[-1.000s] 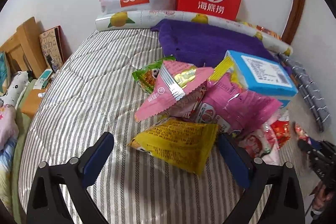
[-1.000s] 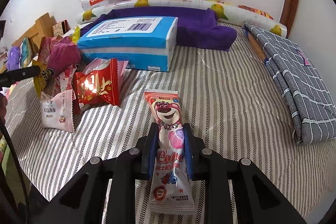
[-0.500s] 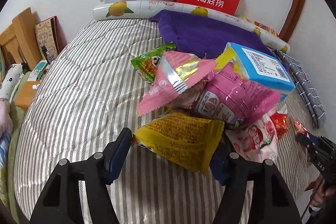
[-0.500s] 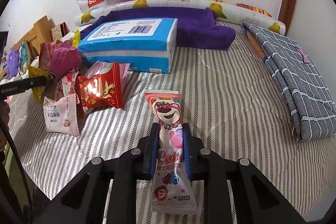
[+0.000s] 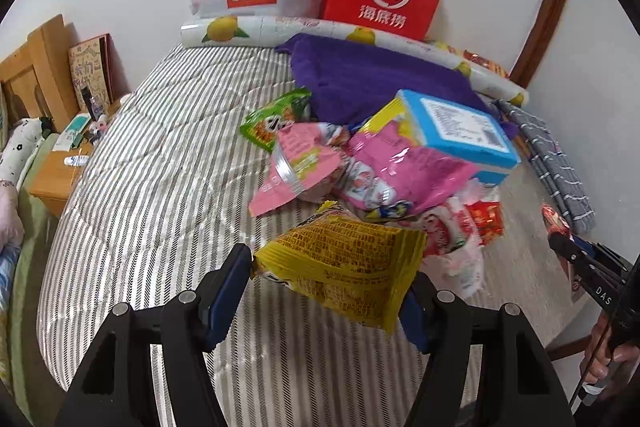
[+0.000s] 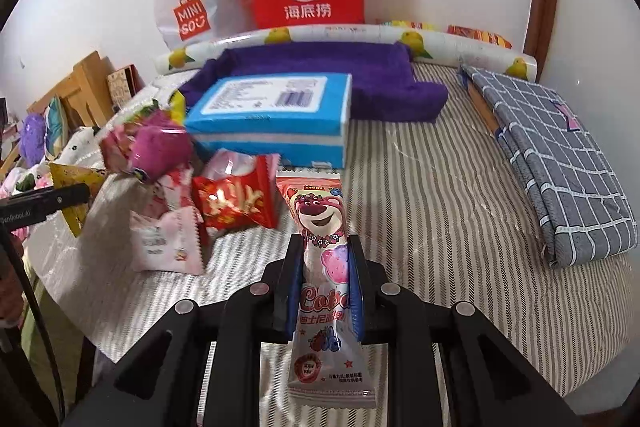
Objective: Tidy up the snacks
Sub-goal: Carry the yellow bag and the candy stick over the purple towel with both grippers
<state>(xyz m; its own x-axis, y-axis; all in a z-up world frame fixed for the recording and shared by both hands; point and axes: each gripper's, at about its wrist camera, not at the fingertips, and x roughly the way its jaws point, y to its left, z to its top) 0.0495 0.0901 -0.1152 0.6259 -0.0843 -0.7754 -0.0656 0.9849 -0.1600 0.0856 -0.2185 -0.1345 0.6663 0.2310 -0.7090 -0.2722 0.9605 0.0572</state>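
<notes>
2 grippers (image 5: 326, 287) (image 6: 325, 279) — 1 snack pkt (image 5: 344, 267) (image 6: 326, 267) each.

Bright even indoor light, glare on shiny wrappers, fisheye-warped edges, slight blur.

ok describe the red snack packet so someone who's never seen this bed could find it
On the striped bed, find the big blue box in front of the purple towel. The red packet lies just before the box, left of the bear wrapper held in the right gripper. It alone is shiny red with gold markings; its neighbours are pink or white.
</notes>
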